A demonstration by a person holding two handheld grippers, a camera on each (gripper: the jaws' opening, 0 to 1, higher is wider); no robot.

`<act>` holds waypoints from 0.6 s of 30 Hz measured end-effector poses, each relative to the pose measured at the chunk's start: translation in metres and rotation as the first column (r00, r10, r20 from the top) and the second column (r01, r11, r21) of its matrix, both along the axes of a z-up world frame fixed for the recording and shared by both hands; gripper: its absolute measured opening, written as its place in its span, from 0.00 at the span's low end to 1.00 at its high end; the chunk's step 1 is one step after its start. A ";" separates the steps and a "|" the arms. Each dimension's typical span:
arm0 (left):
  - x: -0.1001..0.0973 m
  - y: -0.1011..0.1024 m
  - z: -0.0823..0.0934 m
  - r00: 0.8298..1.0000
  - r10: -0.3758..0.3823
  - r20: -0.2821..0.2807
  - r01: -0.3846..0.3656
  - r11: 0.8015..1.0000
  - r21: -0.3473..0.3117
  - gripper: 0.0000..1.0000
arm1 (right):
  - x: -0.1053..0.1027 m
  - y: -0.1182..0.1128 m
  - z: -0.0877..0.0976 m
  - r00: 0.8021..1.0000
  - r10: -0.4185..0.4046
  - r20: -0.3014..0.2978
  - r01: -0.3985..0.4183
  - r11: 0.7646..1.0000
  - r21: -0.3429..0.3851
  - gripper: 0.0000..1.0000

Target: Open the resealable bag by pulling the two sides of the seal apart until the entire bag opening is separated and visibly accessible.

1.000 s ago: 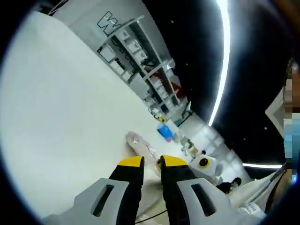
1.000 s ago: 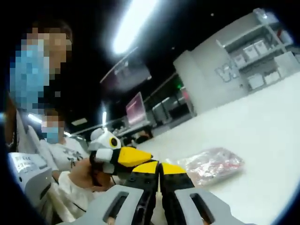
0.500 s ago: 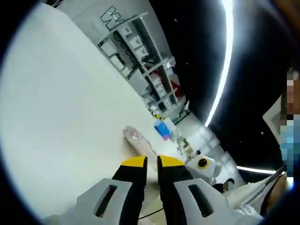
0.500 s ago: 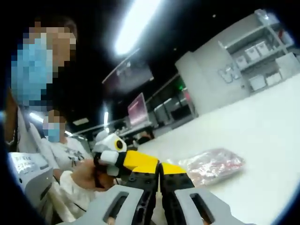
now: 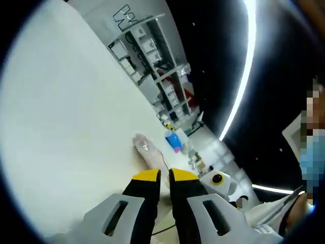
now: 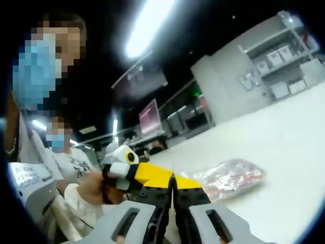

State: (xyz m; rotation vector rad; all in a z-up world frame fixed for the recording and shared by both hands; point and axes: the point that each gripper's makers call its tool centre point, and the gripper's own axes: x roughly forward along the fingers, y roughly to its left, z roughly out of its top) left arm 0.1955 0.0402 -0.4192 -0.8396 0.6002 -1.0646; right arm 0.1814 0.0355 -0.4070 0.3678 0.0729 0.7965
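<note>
A lab or workshop hall: white desk (image 5: 66, 117), shelves (image 5: 152, 61) of boxes beyond the fingers, ceiling strip lights (image 6: 147, 25), monitors (image 6: 157, 117) in back.

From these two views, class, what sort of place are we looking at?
Probably a lab or workshop hall: a broad white tabletop, grey metal shelving stacked with boxes, long ceiling light strips overhead, and desks with a glowing pink monitor behind.

We can make out one sign: a large outlined emblem (image 5: 123, 12) on the grey wall above the shelves (image 5: 152, 56), shaped roughly like a W or M, also seen on the wall (image 6: 250, 80) in the right gripper view. Its exact letters escape us, and we can read no other text.
</note>
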 end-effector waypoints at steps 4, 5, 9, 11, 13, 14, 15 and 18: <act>0.000 0.001 0.000 1.000 -0.002 -0.011 0.002 1.000 -0.015 0.02 | -0.001 0.001 -0.001 1.000 0.002 0.003 -0.002 1.000 -0.006 0.00; 0.000 0.001 0.000 1.000 -0.002 -0.012 0.002 1.000 -0.017 0.02 | -0.001 0.001 -0.001 1.000 0.002 0.003 -0.002 1.000 -0.007 0.00; 0.000 0.001 0.001 1.000 -0.003 -0.017 0.003 0.999 -0.033 0.01 | -0.001 0.001 -0.001 1.000 0.003 0.005 -0.003 1.000 -0.010 0.00; 0.000 0.001 0.002 1.000 -0.004 -0.020 0.004 0.999 -0.040 0.01 | -0.001 0.000 -0.001 1.000 0.003 0.005 -0.003 1.000 -0.009 0.00; 0.000 0.001 0.002 1.000 -0.006 -0.021 0.005 0.999 -0.045 0.01 | -0.001 0.000 -0.001 1.000 0.003 0.006 -0.003 1.000 -0.008 0.00; 0.000 0.001 0.002 1.000 -0.006 -0.022 0.005 0.999 -0.047 0.01 | -0.001 0.000 -0.001 1.000 0.004 0.006 -0.004 1.000 -0.007 0.00; 0.000 0.001 0.002 1.000 -0.007 -0.022 0.006 0.999 -0.049 0.01 | -0.001 0.000 -0.001 1.000 0.005 0.006 -0.005 1.000 -0.007 0.00; -0.001 0.001 0.002 1.000 -0.009 -0.022 0.008 0.999 -0.047 0.01 | -0.001 0.000 0.000 1.000 0.006 0.007 -0.006 1.000 -0.006 0.00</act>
